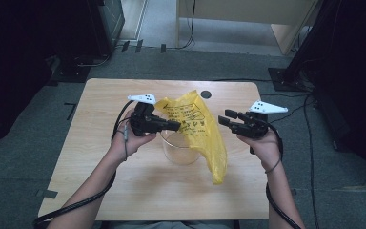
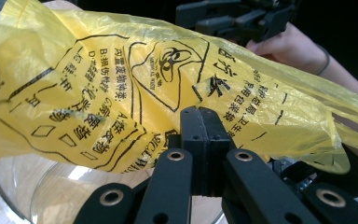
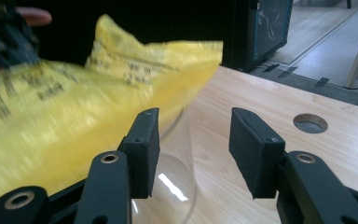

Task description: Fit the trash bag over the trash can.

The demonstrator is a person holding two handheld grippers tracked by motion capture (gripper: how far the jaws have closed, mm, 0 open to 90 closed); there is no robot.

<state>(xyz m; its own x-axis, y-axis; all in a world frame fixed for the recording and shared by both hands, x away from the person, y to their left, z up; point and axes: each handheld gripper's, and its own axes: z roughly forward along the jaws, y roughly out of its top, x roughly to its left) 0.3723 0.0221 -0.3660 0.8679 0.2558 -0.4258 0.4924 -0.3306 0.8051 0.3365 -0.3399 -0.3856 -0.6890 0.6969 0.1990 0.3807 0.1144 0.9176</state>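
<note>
Left hand-held gripper: jaws together, clamped on thin yellow plastic bag with black print, pinch sits near bag edge. Right hand-held gripper: jaws apart, nothing between, just beside bag's right side. Bag hangs draped over clear round glass bowl at middle of wooden tabletop. Judgement: lining the bowl; right should pinch opposite rim of bag, single layer, then spread the mouth over the bowl without tugging it.

Black grippers with white three-cornered plates, brass-ringed jaws, thick black trailing cables.
</note>
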